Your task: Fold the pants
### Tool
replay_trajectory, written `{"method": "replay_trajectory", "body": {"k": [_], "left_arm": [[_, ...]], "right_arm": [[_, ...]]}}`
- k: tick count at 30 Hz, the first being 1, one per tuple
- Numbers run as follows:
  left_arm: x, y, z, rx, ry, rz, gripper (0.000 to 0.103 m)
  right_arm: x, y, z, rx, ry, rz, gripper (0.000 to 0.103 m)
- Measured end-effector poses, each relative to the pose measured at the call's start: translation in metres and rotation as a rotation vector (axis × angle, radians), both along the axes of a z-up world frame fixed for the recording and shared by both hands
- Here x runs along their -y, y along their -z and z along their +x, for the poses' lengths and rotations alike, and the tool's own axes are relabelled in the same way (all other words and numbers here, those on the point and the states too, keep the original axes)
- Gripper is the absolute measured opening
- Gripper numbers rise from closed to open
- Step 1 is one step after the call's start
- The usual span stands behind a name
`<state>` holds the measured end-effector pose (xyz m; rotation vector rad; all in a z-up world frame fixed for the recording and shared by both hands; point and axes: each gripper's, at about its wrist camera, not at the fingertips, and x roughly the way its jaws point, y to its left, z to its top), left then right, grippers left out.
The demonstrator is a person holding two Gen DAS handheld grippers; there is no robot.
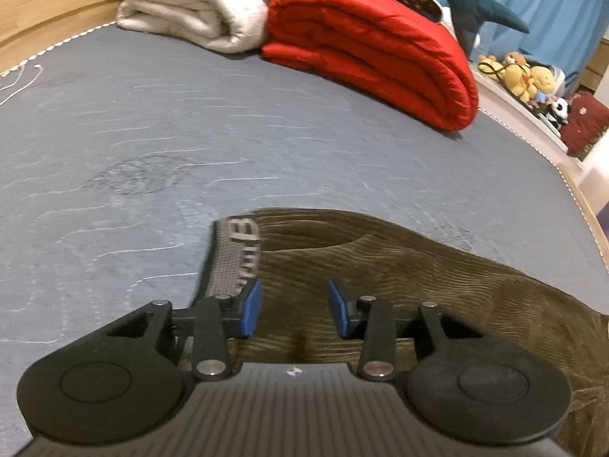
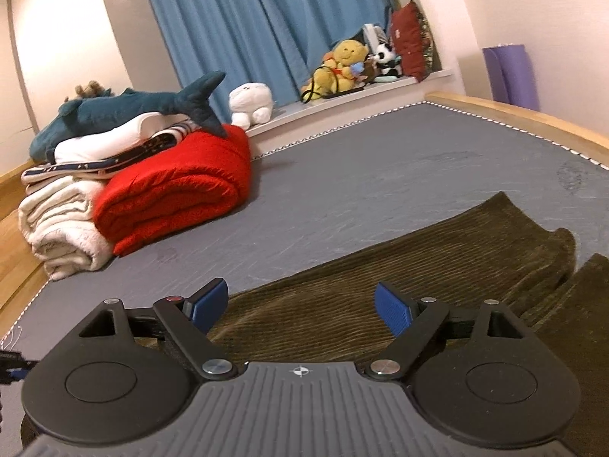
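Brown corduroy pants [image 1: 399, 270] lie on the grey mattress [image 1: 190, 133]. Their grey lettered waistband [image 1: 236, 255] shows at the left end in the left wrist view. My left gripper [image 1: 295, 310] is open, just above the waist end, with its left blue pad [image 1: 251, 308] next to the waistband. In the right wrist view the pant legs [image 2: 418, 262] stretch away to the right and end in two cuffs. My right gripper [image 2: 300, 304] is open and empty, low over the leg fabric.
A folded red quilt [image 1: 380, 49] and a rolled white blanket [image 1: 190, 7] sit at the mattress's far end, with a plush shark [image 2: 133, 106] on top. Stuffed toys [image 2: 342, 64] line a sill by blue curtains. A wooden bed frame [image 2: 514, 114] borders the mattress.
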<state>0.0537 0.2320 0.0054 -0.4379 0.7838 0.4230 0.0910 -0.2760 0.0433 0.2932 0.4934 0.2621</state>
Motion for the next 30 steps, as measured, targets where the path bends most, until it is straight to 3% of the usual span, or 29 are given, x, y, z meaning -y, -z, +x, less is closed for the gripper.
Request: {"method": "replay_trajectory", "body": {"k": [5,30], "left_arm": [[0.015,0.004,0.025,0.008,0.03,0.003,0.023],[0.046,0.012,0.055,0.001,0.088,0.016,0.023]], "right_arm": [[-0.003,0.002,0.005,-0.012,-0.016,0.005,0.086],[-0.009,0.006,0.019,-0.029,-0.078,0.014,0.087]]}}
